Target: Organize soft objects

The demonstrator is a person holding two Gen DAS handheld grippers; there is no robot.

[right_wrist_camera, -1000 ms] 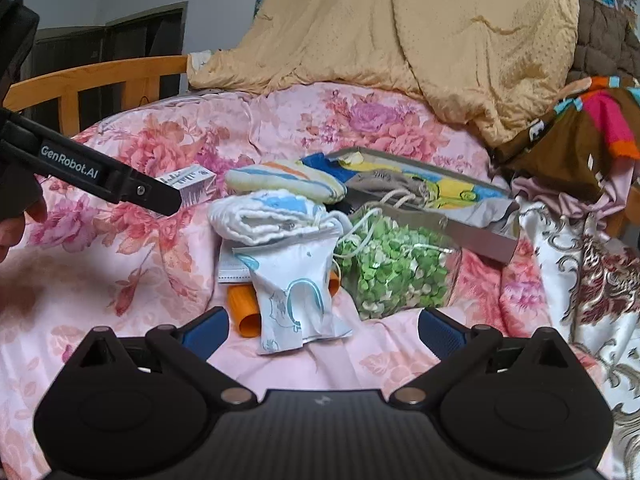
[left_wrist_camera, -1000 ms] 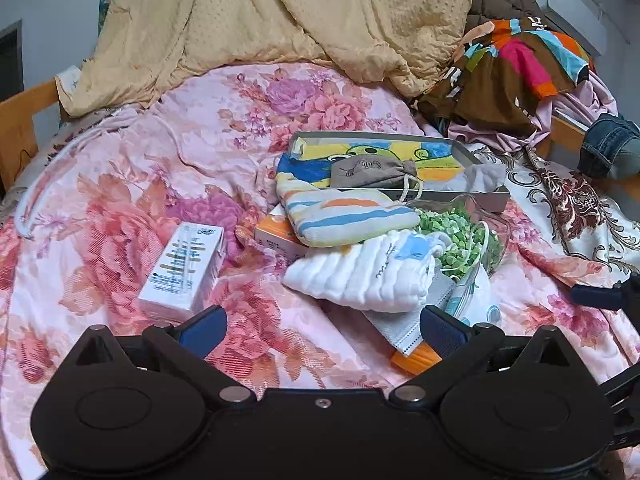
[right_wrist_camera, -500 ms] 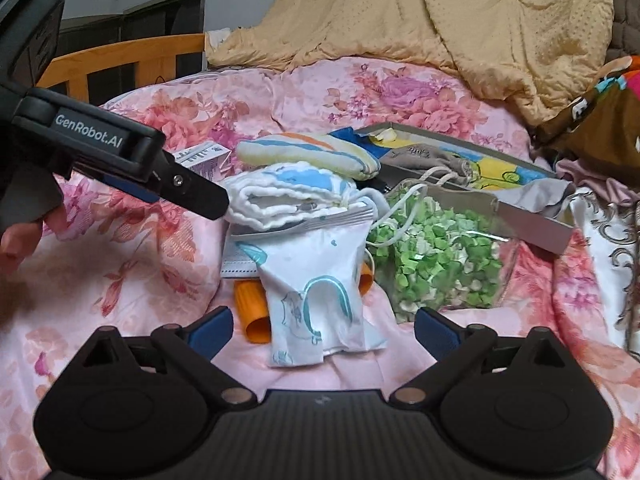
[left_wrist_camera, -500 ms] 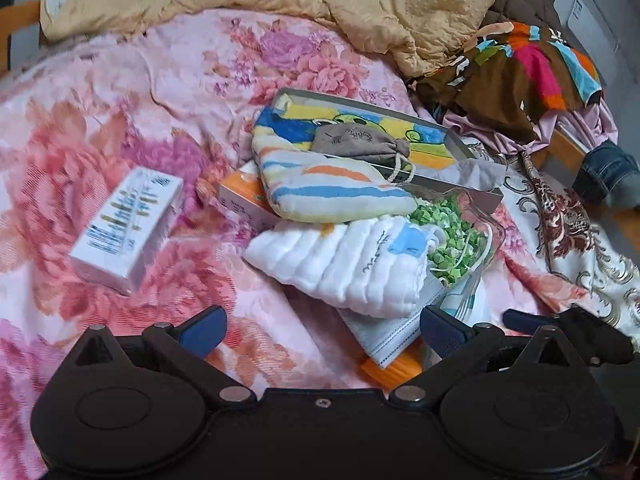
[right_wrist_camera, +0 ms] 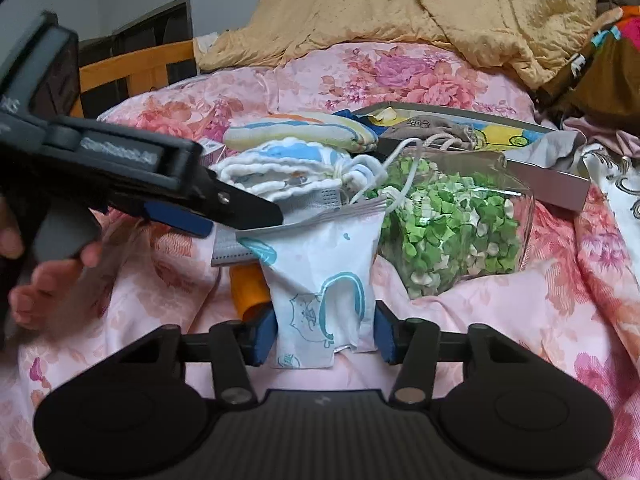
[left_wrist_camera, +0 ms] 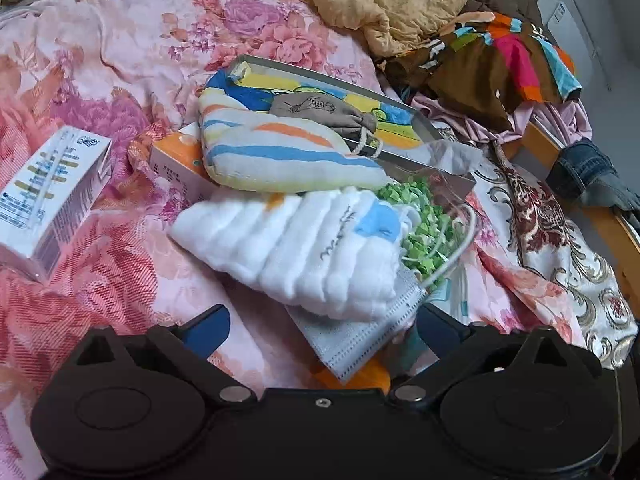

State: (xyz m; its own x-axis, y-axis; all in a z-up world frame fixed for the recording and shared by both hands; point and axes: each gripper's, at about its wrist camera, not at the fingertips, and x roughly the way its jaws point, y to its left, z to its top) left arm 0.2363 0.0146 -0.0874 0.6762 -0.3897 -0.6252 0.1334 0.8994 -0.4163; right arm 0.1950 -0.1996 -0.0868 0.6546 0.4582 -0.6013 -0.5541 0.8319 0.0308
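Right wrist view catches what the other camera hides: a white paper-like packet printed with teal cartoon outlines (right_wrist_camera: 320, 280) standing between the blue pads of the right gripper (right_wrist_camera: 325, 332), whose jaws have just been closing; the pads sit at the packet's two edges, though whether they press it cannot be told. An orange tube (right_wrist_camera: 248, 292) lies just beside the packet, on the left in this picture, partly under a grey pleated face mask (right_wrist_camera: 228, 246). The left gripper (right_wrist_camera: 224, 212) reaches in from the left edge of the picture, held by a person's hand (right_wrist_camera: 44, 280), its tips above the mask.

Left wrist view shows that gripper (left_wrist_camera: 322, 330) with fingers wide apart, having just closed slightly, nothing clamped. The face mask (left_wrist_camera: 352, 336) lies between the blue pads, under a folded white ribbed cloth with a blue patch (left_wrist_camera: 304, 252). Behind it rest a striped blue-and-orange cloth (left_wrist_camera: 276, 156), a clear bag of green pieces (left_wrist_camera: 428, 228) and a shallow grey box (left_wrist_camera: 448, 172) holding a brown drawstring pouch (left_wrist_camera: 320, 112). Only here does a white carton (left_wrist_camera: 52, 188) appear in full, well apart on the pink floral bedspread (left_wrist_camera: 120, 60).
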